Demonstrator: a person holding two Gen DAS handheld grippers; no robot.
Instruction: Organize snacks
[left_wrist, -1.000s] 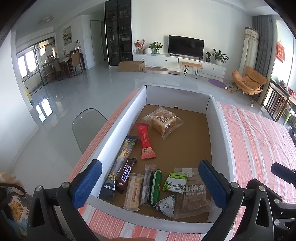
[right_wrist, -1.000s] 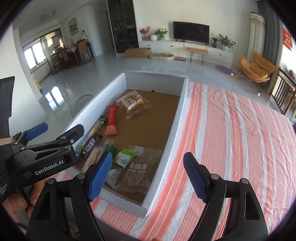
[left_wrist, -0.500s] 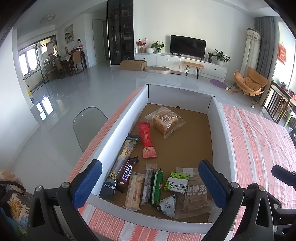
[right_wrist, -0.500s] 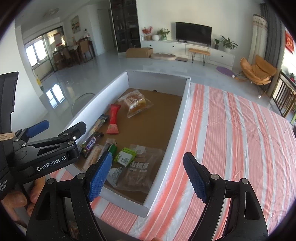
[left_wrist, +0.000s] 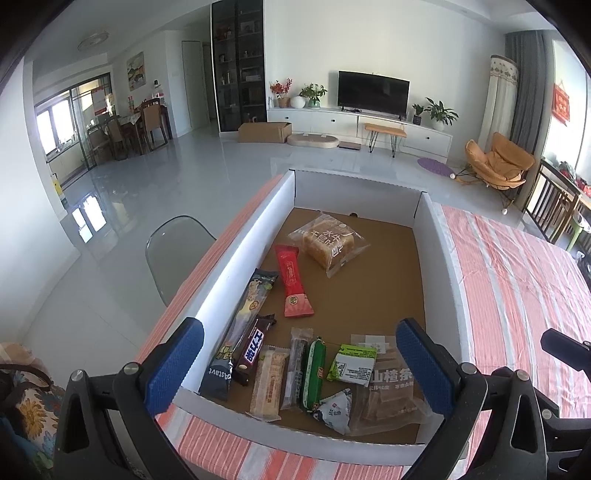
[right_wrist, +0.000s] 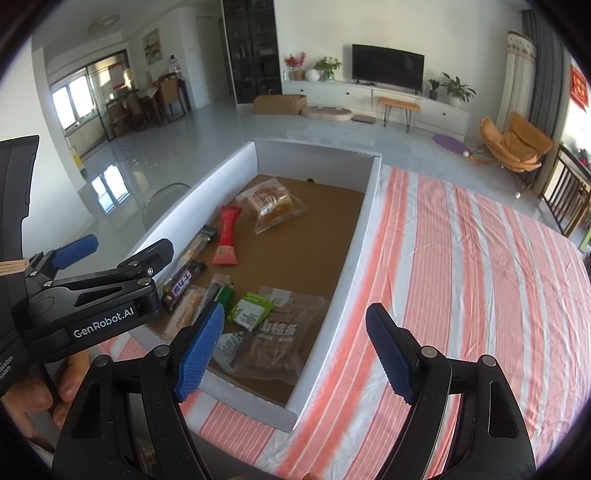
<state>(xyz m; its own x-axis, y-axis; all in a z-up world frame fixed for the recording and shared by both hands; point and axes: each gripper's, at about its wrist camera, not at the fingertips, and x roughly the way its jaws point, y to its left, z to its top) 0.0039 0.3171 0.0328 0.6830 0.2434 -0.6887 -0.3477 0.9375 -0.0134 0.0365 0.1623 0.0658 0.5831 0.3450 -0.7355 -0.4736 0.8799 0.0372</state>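
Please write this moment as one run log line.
left gripper: open, empty | right gripper: open, empty | snacks: all lying in white box | bread pack: far end

Both fisheye views look forward and steeply down along their own blue-padded fingers toward the white-walled shallow cardboard tray (left_wrist: 255, 236) with a brown floor. The left wrist view sits just behind the tray's near wall, centred on it, close above the wrapped snacks. The right wrist view stands off the tray's (right_wrist: 364, 221) right near corner, over the orange-and-white striped tablecloth (right_wrist: 461, 266), and catches the left gripper (right_wrist: 122, 251) at its left edge. Both share the tray's interior and the living room beyond.
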